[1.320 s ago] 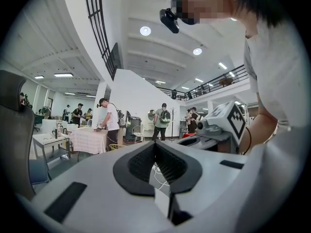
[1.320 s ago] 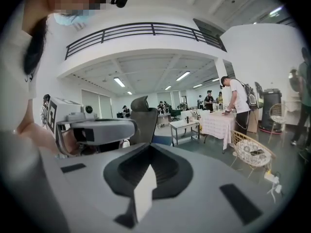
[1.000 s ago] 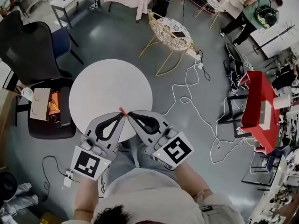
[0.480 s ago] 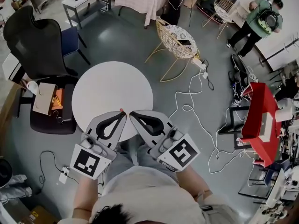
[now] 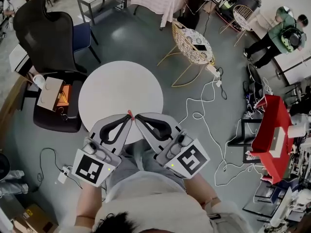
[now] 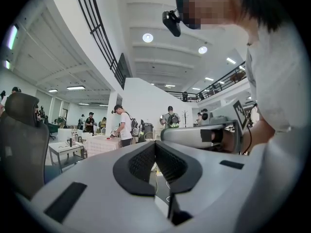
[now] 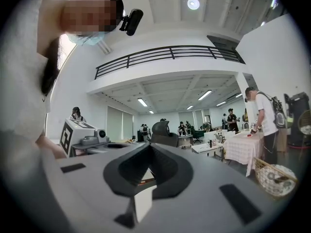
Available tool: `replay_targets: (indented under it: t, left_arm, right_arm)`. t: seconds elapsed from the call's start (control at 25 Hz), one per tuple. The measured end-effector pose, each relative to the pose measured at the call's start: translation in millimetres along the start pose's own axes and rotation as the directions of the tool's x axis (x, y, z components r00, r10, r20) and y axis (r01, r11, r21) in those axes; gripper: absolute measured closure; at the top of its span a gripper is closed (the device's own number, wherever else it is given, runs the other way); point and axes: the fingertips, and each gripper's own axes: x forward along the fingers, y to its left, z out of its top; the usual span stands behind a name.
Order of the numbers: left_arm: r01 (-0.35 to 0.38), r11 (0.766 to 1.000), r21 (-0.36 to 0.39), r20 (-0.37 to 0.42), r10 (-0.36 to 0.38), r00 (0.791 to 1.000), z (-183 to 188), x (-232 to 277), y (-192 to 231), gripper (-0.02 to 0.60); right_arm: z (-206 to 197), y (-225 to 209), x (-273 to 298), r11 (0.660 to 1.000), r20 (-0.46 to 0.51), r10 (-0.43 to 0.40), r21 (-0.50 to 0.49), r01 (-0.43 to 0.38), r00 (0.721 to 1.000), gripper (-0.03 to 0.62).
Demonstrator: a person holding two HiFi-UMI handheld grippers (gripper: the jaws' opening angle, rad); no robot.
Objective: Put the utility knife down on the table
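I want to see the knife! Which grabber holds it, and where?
Seemingly the left gripper: its shut tips pinch a red knife, only its end poking out. Which part is gripped cannot be told.

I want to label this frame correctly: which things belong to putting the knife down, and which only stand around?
For the job:
- utility knife, a red sliver in the shut right hand-held gripper
- white round table

Only standing around:
- left hand-held gripper, shut, nothing in it
- black office chair
- wire chair
- red cart
- floor cables
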Motion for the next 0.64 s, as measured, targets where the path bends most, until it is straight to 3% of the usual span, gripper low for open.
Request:
replay_targets:
  t: [0.64]
  left_arm:
    - [-0.034, 0.999, 0.004, 0.026, 0.034, 0.999, 8.3, 2.9, -0.7, 0.572]
  right_arm:
    - [8.5, -0.6, -2.7, 0.999, 0.011, 0.034, -0.024, -0.033, 0.999, 0.588]
